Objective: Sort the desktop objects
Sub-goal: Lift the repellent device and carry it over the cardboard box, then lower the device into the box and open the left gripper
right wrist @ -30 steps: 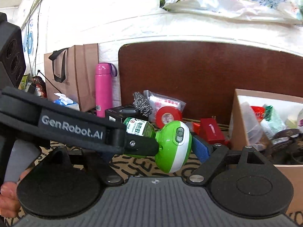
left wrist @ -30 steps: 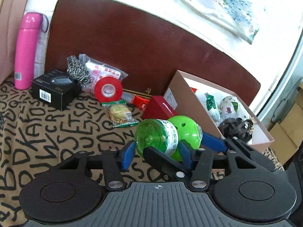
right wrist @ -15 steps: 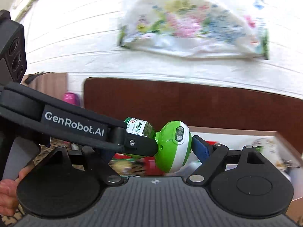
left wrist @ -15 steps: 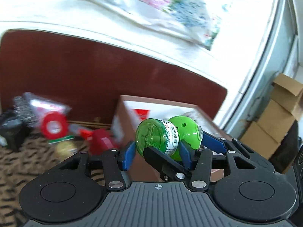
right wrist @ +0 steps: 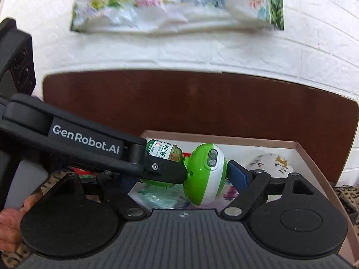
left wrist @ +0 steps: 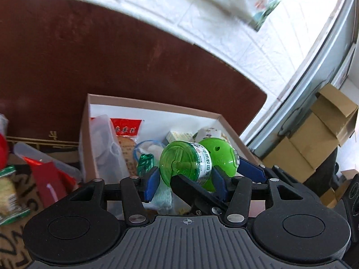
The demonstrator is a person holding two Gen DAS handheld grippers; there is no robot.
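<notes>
Green bottle [left wrist: 184, 163] with a white label of Chinese characters joins a green-and-white dome [right wrist: 206, 174]; both hang above the box [left wrist: 157, 108]. "GenRobot.AI" is printed on the left tongs' arm. Left tongs [left wrist: 186, 180] have just been opening, blue pads at the bottle's sides; contact cannot be confirmed. Right tongs [right wrist: 202, 174] stand spread wide about the dome; grip cannot be confirmed.

Bright daylight, blown-out wall [left wrist: 224, 18], motion blur, fisheye warp at edges.
</notes>
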